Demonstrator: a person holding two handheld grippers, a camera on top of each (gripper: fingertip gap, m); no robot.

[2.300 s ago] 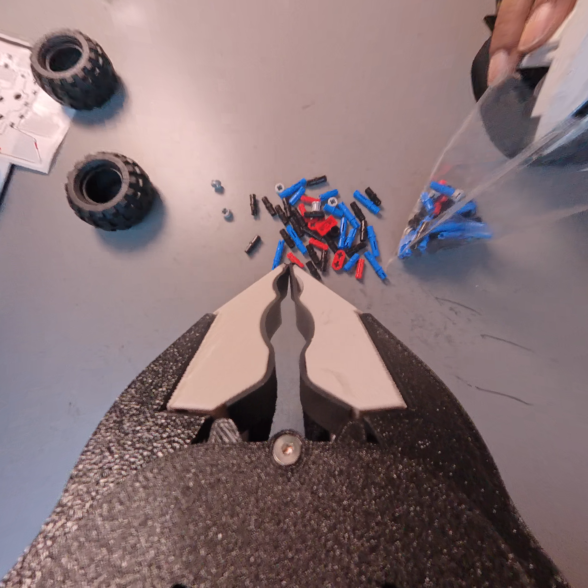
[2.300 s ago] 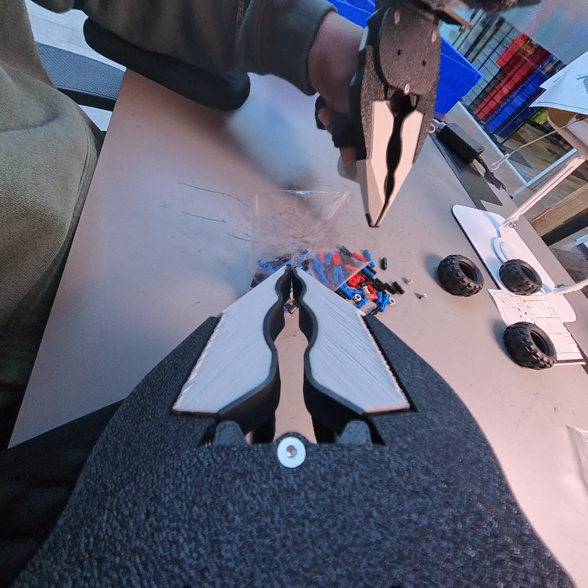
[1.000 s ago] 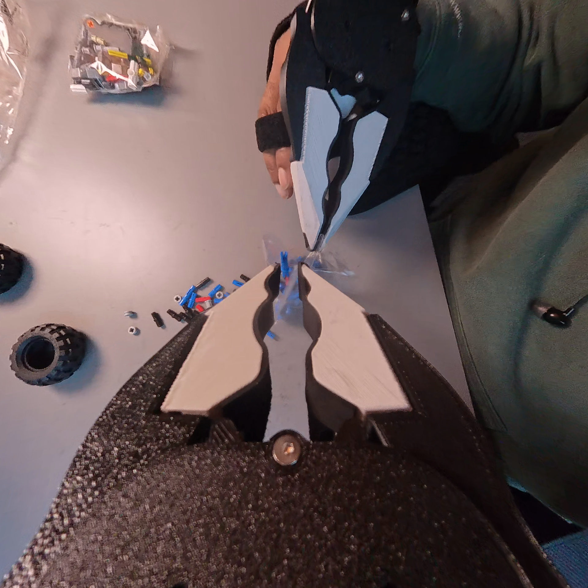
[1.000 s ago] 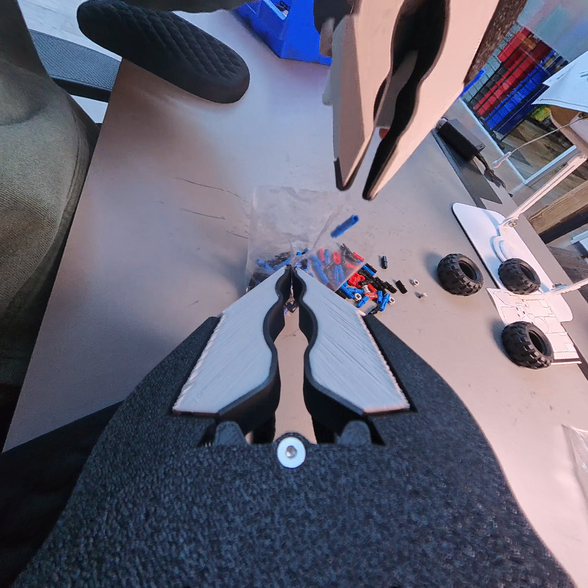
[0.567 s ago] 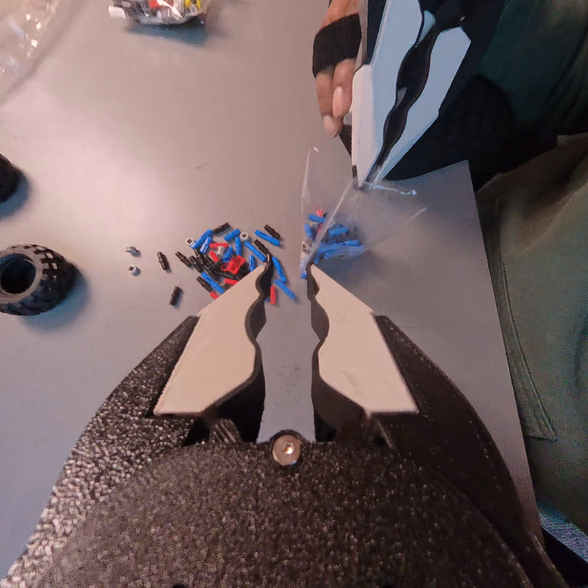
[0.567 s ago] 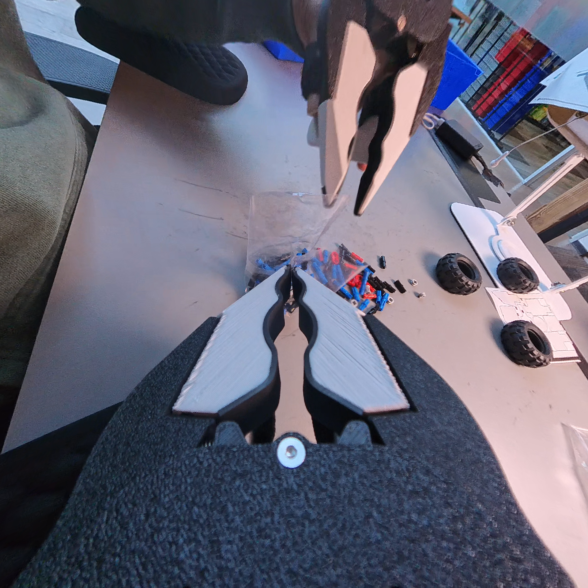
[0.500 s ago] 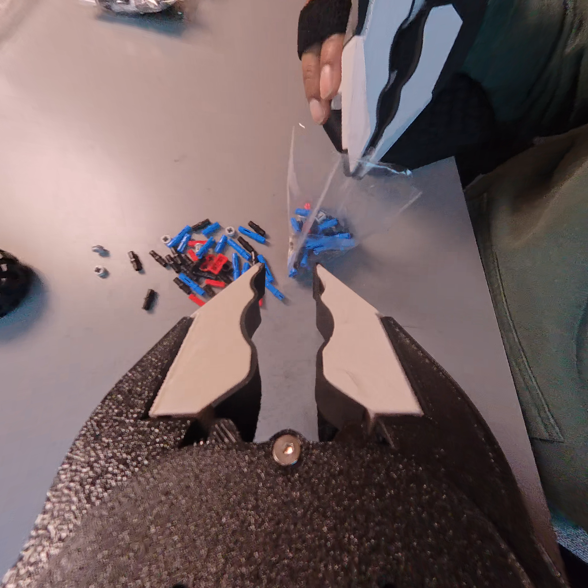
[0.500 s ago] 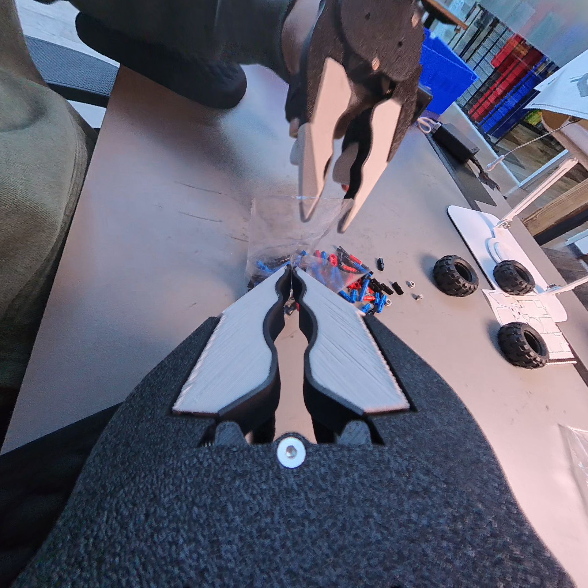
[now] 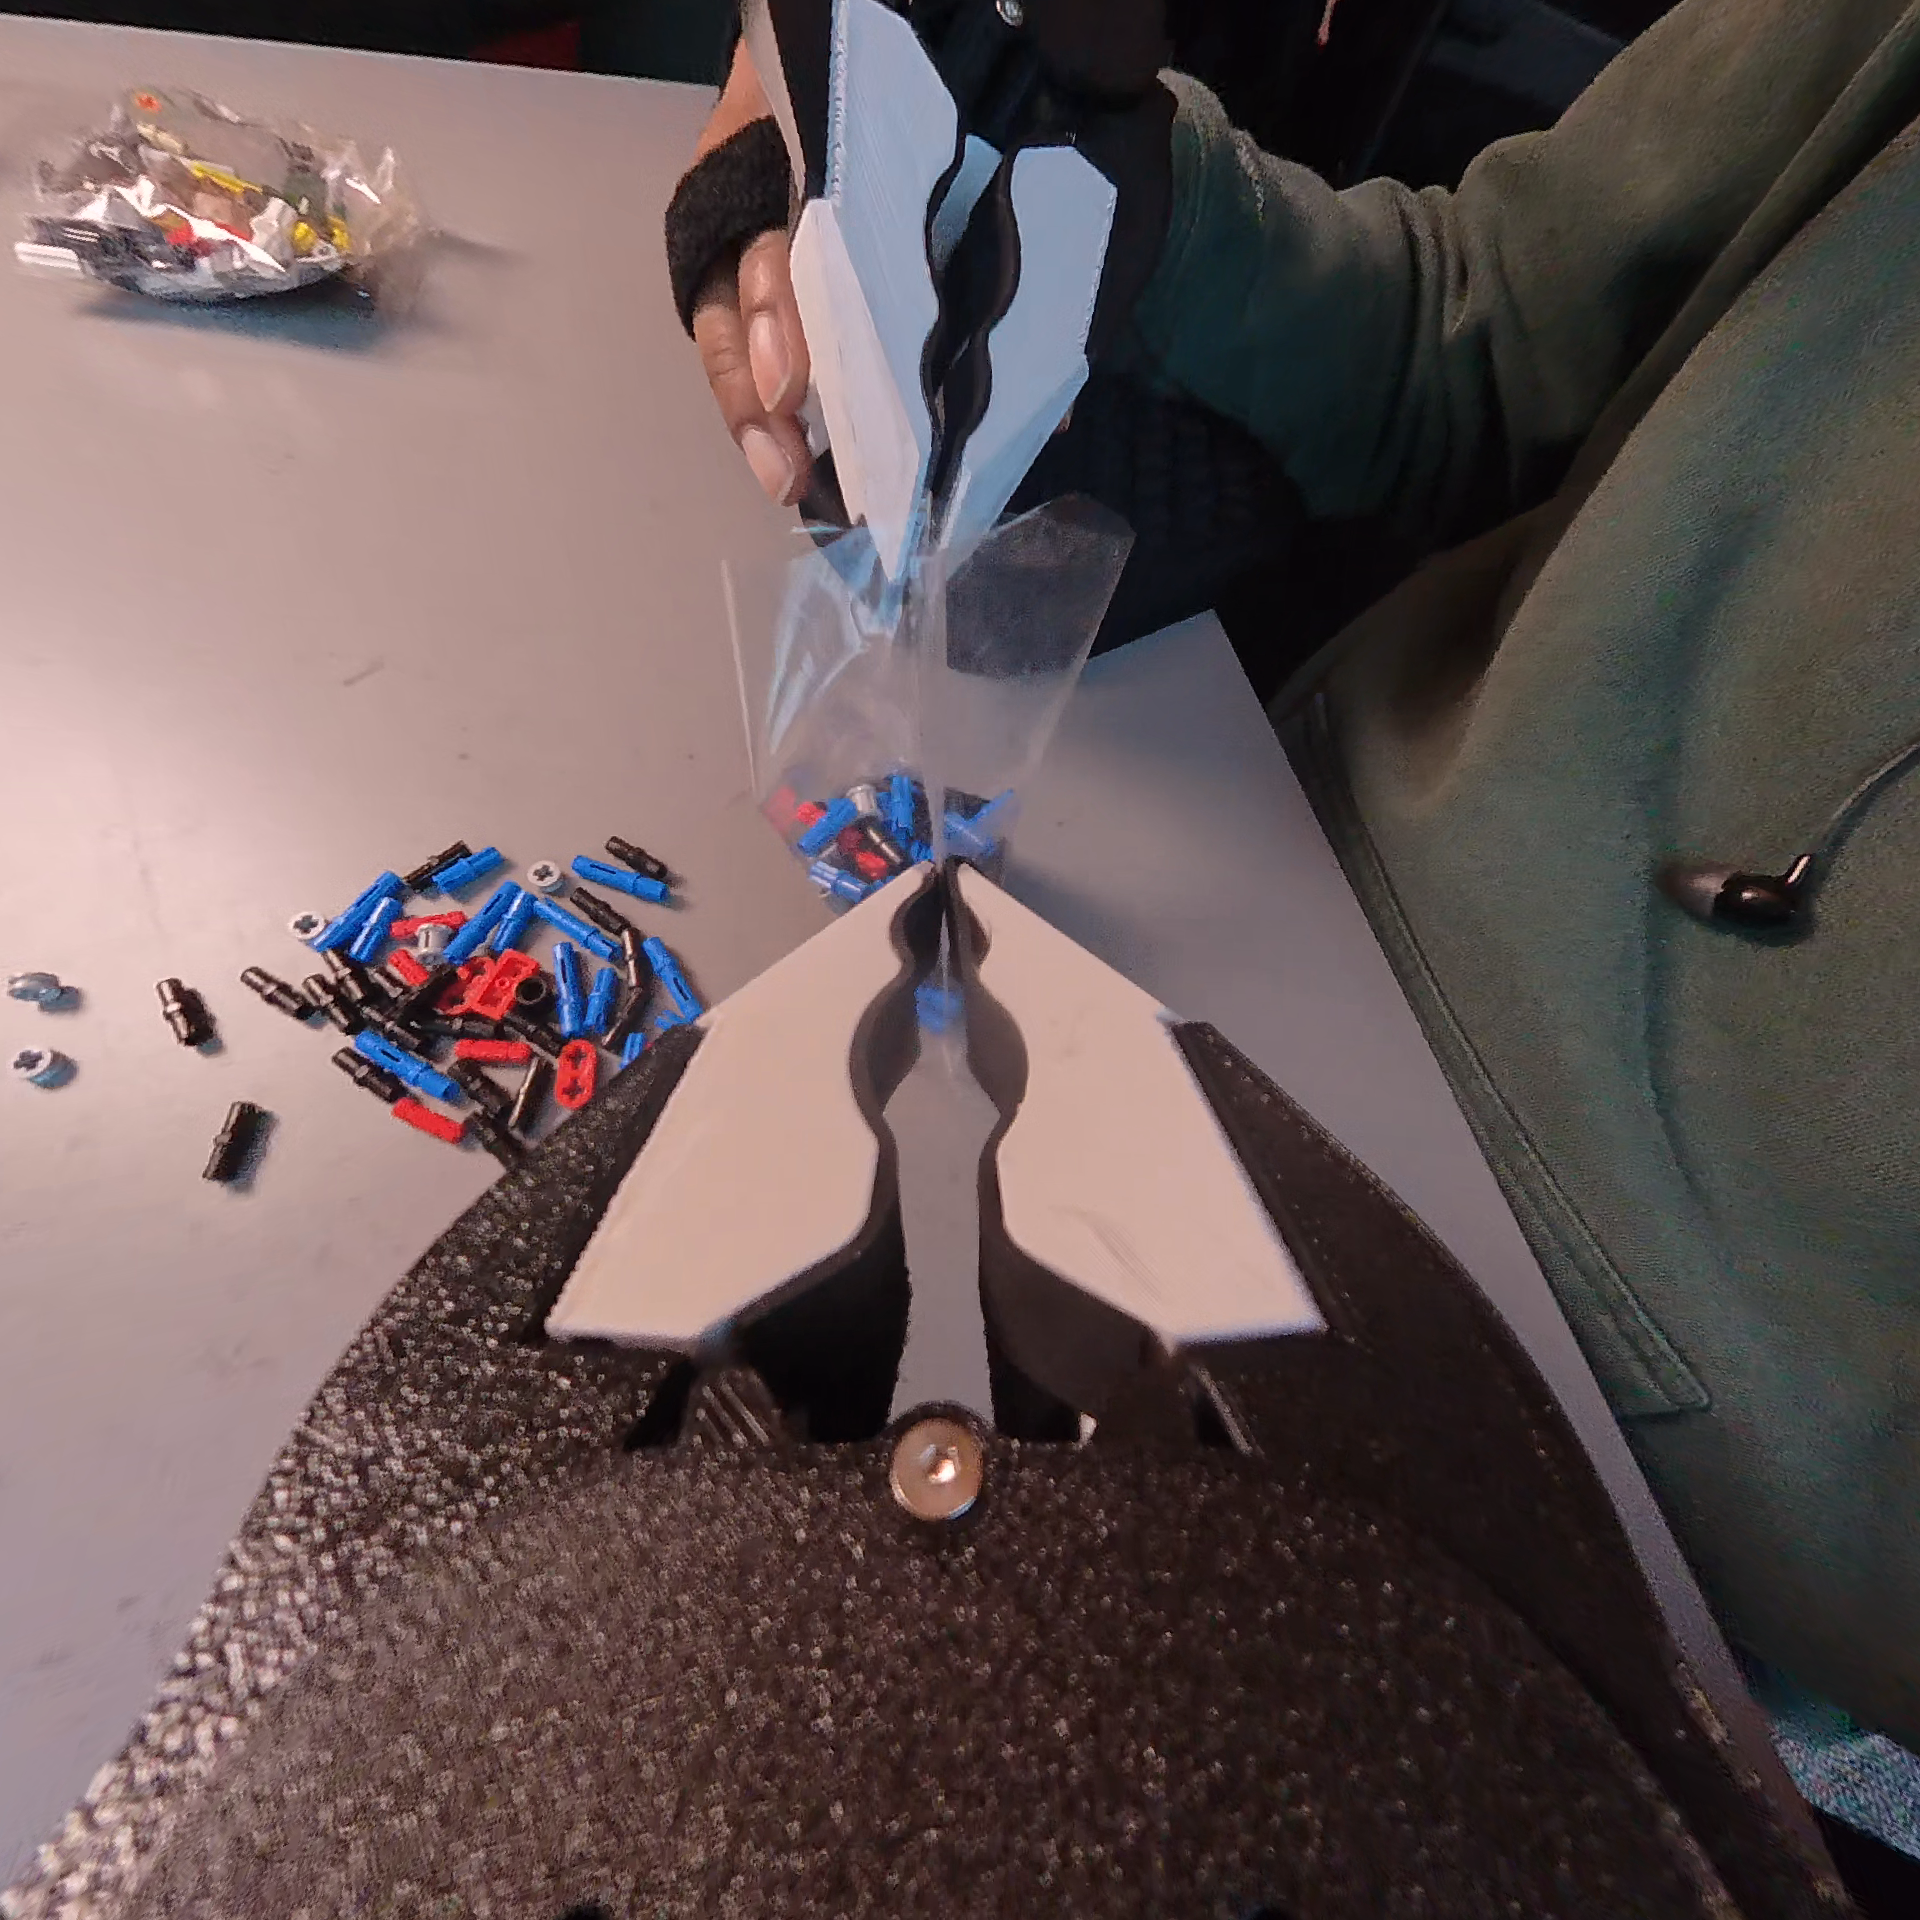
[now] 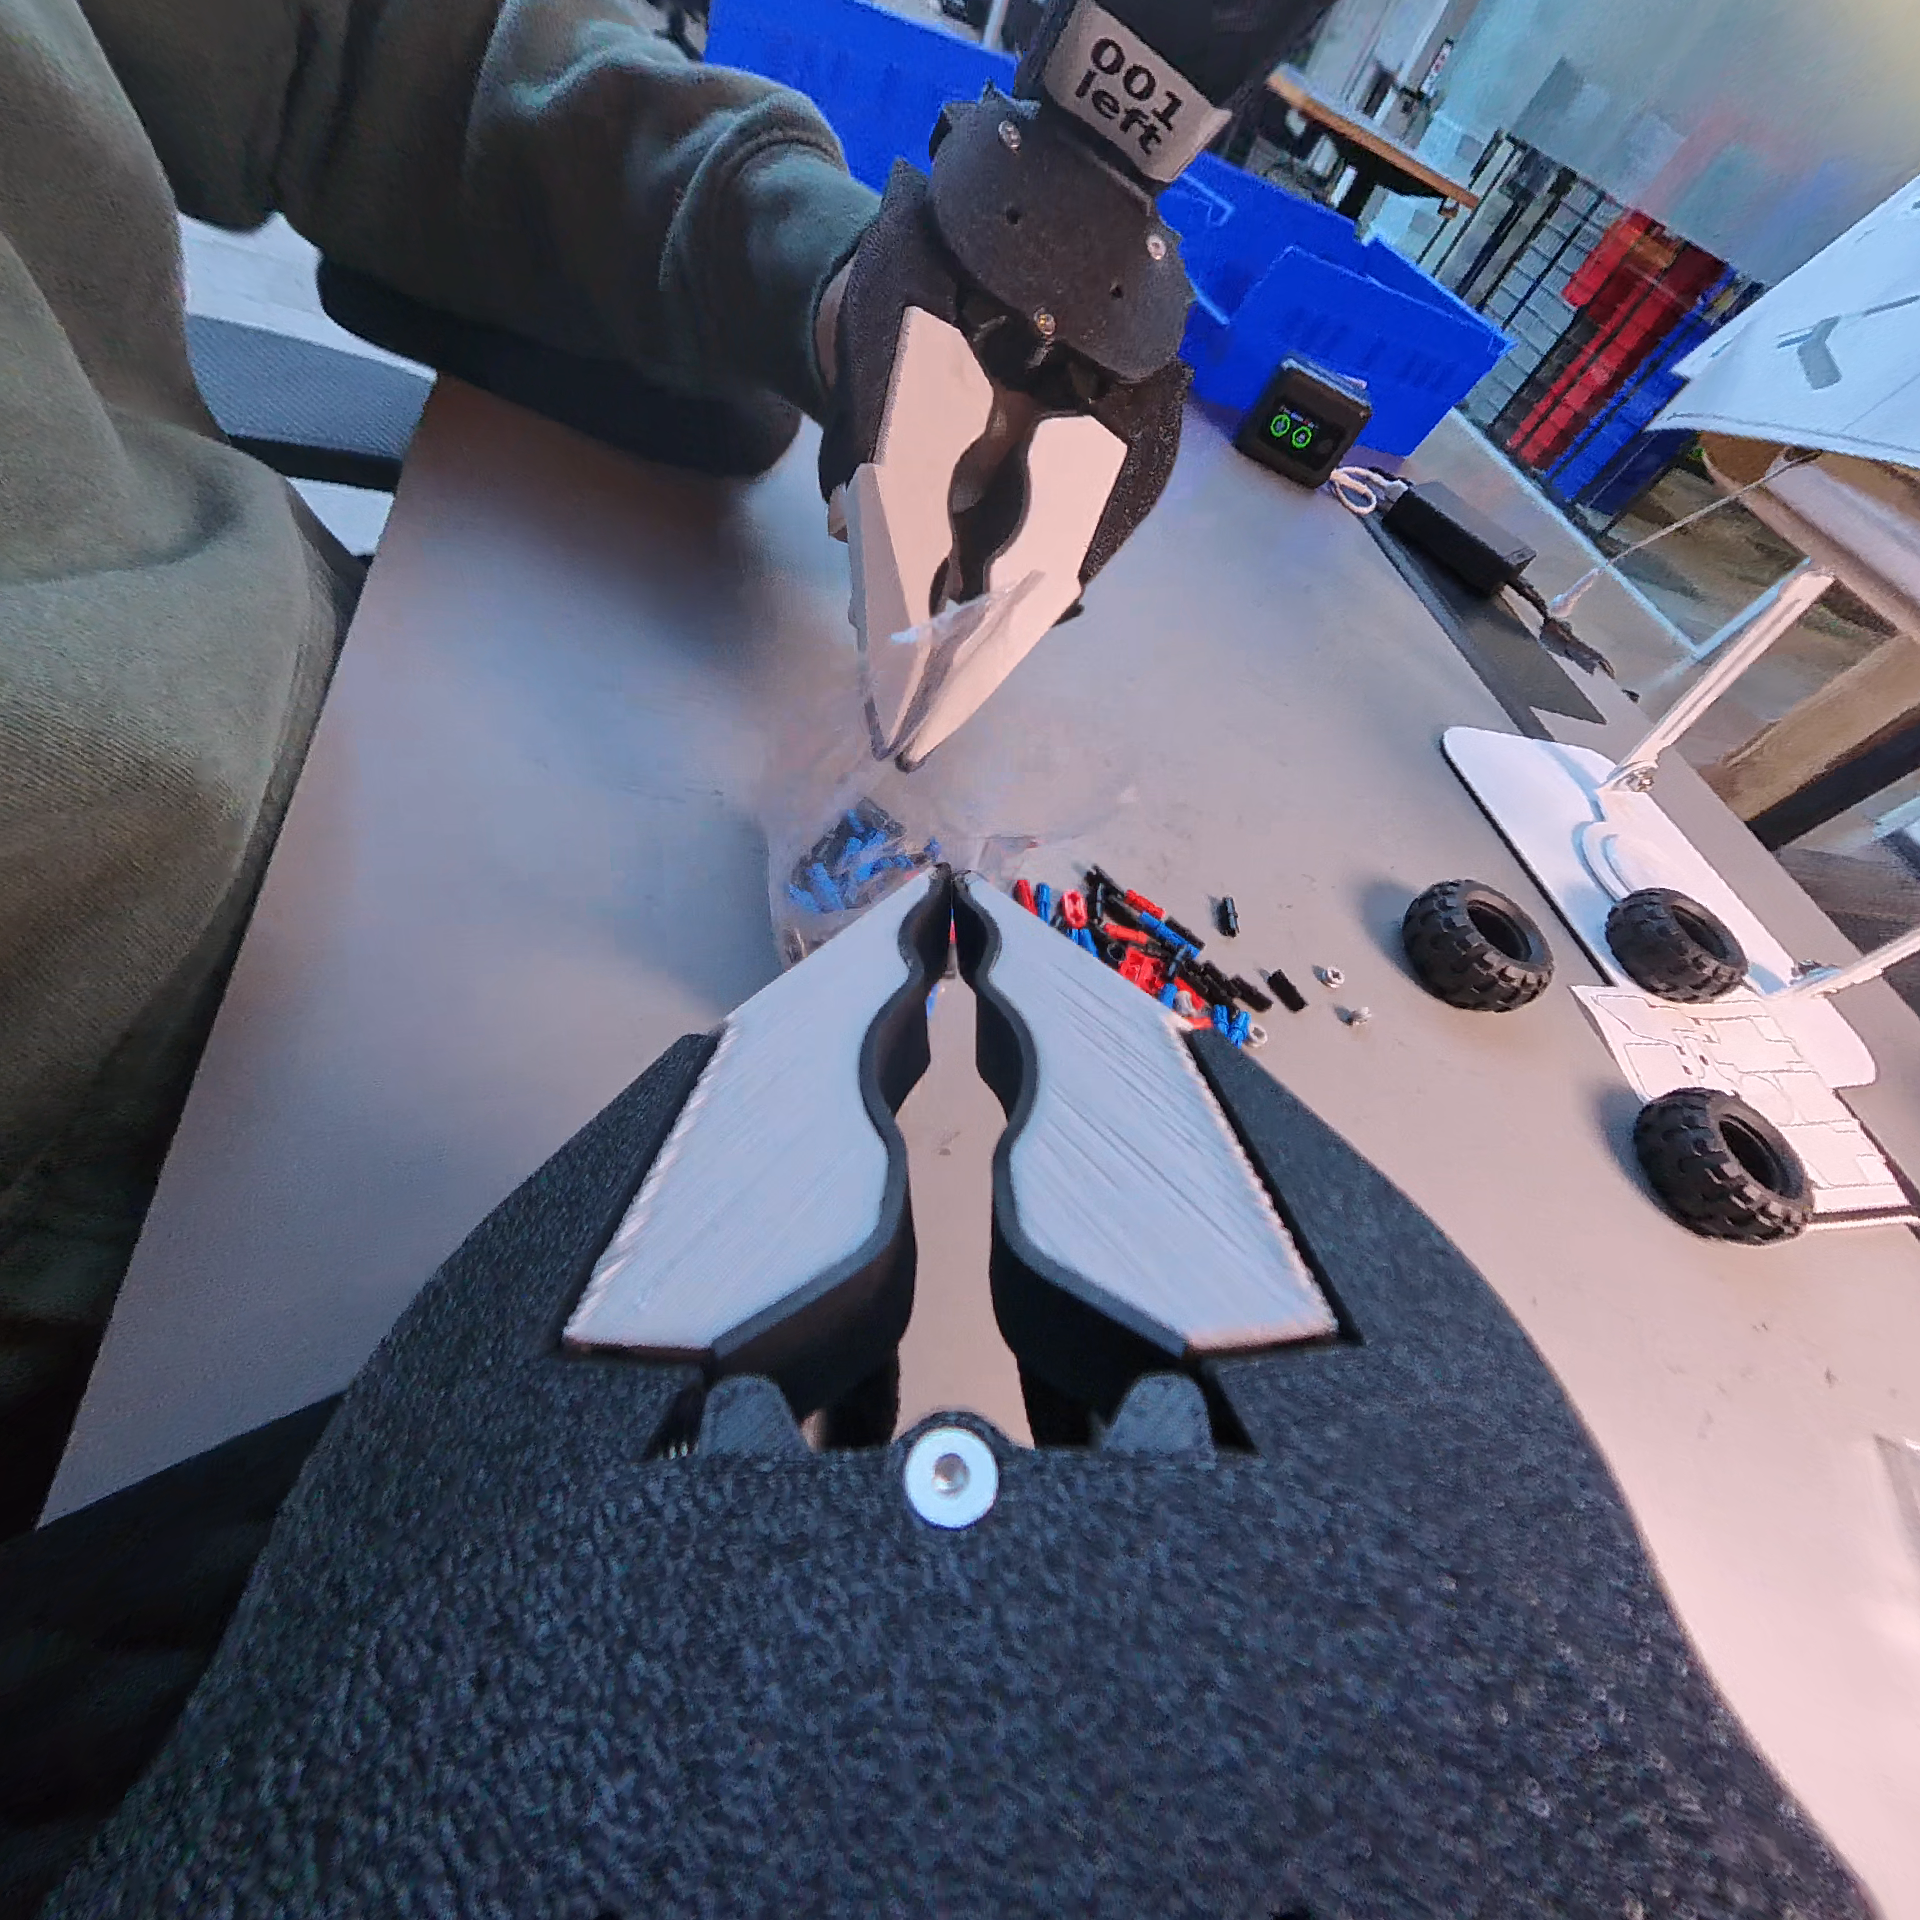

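Where its jaws stood apart before, the left gripper (image 9: 943,878) now pinches the clear bag (image 9: 914,665), like the right gripper (image 10: 951,878).

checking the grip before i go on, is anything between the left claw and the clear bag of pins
Nothing visible. The left claw is shut straight on the film of the clear bag, and the right claw pinches its other end. The loose pins lie off to one side on the table.
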